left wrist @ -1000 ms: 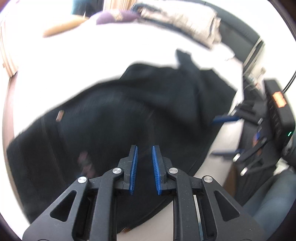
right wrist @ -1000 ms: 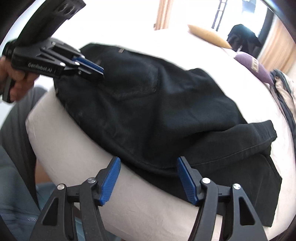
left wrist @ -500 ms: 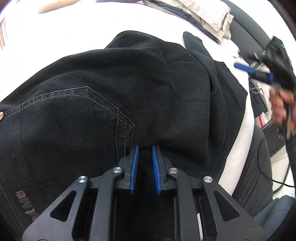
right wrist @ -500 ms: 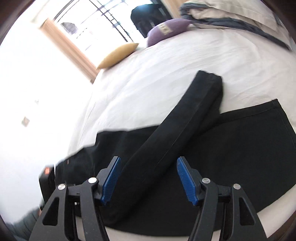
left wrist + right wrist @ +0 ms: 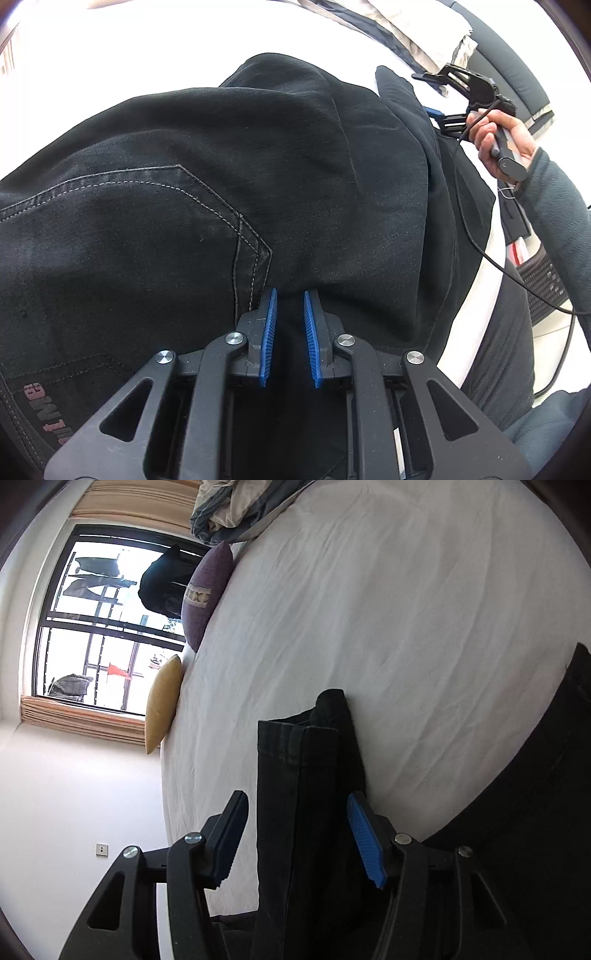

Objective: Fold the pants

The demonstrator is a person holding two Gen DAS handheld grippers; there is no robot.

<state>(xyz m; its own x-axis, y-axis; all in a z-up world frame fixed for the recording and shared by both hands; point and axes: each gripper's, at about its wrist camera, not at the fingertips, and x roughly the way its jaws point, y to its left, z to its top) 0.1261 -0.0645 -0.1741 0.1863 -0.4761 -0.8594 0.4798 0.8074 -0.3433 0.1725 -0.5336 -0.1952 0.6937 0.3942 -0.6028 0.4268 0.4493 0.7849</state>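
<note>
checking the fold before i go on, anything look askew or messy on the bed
Yes. The black pants lie bunched, not flat: one leg cuff crosses the white sheet apart from the rest of the fabric. A rumpled duvet is heaped at the far end. No visible damage.

Home bedroom: white-sheeted bed (image 5: 369, 627), pillows (image 5: 162, 705), curtained window (image 5: 99, 624).

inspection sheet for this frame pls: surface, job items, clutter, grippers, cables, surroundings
Surface: white bed sheet, lightly wrinkled.
Job's things: black pants spread on the bed; one leg's hem end between the right gripper's fingers.
Clutter: purple cushion, yellow cushion, rumpled bedding.
Grippers: left gripper narrow gap, over pants; right gripper open.
Cables: black cable beside the right hand.
Surroundings: window, curtains.
</note>
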